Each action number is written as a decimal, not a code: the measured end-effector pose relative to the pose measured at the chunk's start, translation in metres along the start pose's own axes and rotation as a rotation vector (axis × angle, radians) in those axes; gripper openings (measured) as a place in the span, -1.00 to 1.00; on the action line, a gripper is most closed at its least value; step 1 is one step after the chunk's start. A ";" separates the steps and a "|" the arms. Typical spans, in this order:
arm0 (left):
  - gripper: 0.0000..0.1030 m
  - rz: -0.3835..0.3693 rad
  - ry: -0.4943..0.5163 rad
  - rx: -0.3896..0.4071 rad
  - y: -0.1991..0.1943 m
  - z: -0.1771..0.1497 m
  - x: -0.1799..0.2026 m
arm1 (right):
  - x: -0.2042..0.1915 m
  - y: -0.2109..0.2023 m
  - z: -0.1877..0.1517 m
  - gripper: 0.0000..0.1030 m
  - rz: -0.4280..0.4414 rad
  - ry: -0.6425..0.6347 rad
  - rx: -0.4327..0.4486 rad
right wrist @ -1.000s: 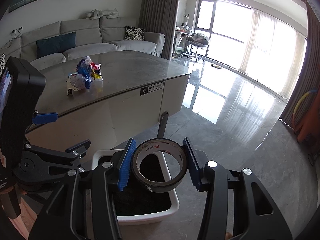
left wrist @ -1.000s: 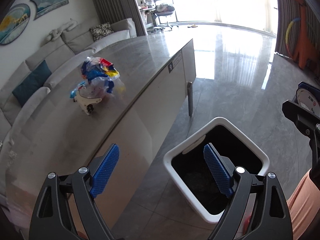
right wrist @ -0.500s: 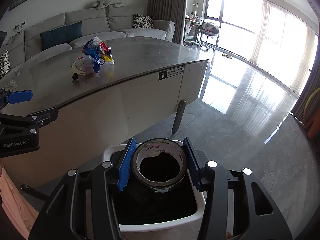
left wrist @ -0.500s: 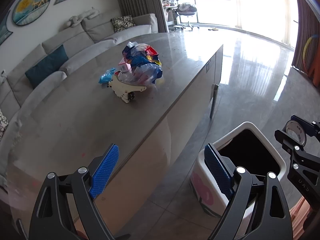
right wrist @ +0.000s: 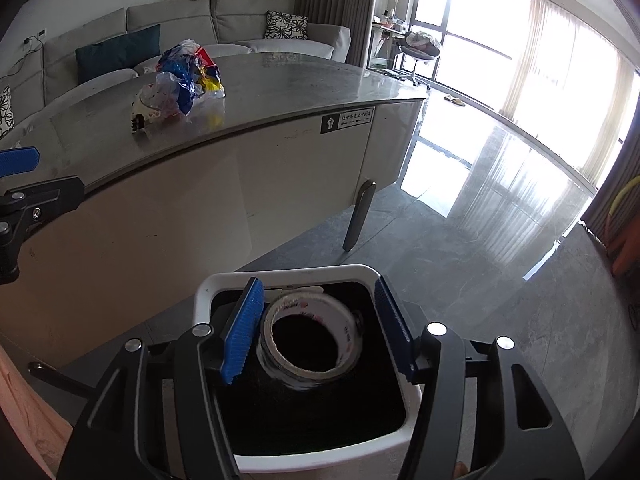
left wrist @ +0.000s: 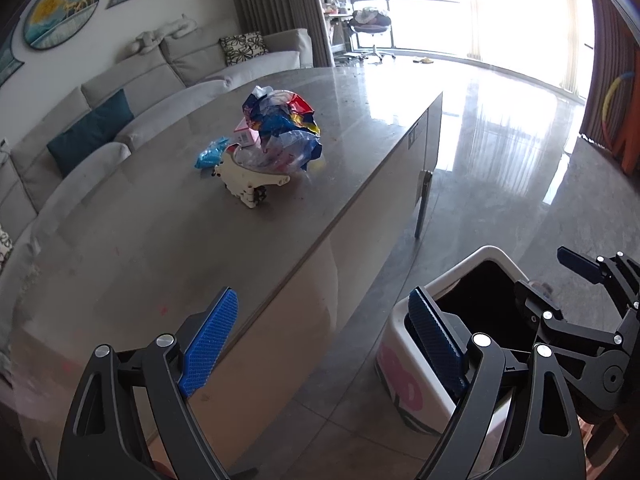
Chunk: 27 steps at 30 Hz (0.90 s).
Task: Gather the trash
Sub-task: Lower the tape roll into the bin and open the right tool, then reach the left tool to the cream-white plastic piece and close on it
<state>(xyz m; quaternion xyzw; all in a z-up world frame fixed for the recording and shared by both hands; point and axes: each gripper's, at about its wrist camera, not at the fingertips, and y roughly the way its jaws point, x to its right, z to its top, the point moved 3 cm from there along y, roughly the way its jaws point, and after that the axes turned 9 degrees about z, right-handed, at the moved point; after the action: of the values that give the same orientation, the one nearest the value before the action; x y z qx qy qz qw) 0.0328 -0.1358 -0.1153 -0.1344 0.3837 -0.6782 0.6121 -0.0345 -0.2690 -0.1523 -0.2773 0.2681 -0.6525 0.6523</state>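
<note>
Right gripper [right wrist: 320, 328] is hanging over the white square bin with black liner [right wrist: 224, 280], jaws opening; the grey-and-white tape roll [right wrist: 310, 340] is leaning on the left pad, free of the right. Best keep centred, letting it drop clean. Left gripper [left wrist: 320, 340] is waiting wide, empty.

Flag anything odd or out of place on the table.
A loose heap of crumpled plastic wrappers sits mid-table, draped partly over a white plastic gadget and a small pink carton. Nothing looks spilled.
</note>
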 end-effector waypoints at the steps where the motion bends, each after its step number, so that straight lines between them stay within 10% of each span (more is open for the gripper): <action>1: 0.70 -0.001 0.000 0.000 0.000 0.000 0.000 | 0.000 0.000 0.001 0.29 -0.001 0.000 0.002; 14: 0.70 -0.008 -0.009 0.010 -0.003 0.000 -0.001 | -0.006 -0.011 0.010 0.89 -0.026 -0.048 0.042; 27: 0.89 -0.023 -0.042 0.011 -0.004 0.002 -0.013 | -0.012 -0.024 0.027 0.91 -0.024 -0.056 0.107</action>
<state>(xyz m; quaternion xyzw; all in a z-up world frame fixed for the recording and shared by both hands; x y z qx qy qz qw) 0.0341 -0.1244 -0.1076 -0.1495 0.3654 -0.6844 0.6129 -0.0322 -0.2563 -0.1166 -0.2633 0.2110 -0.6656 0.6657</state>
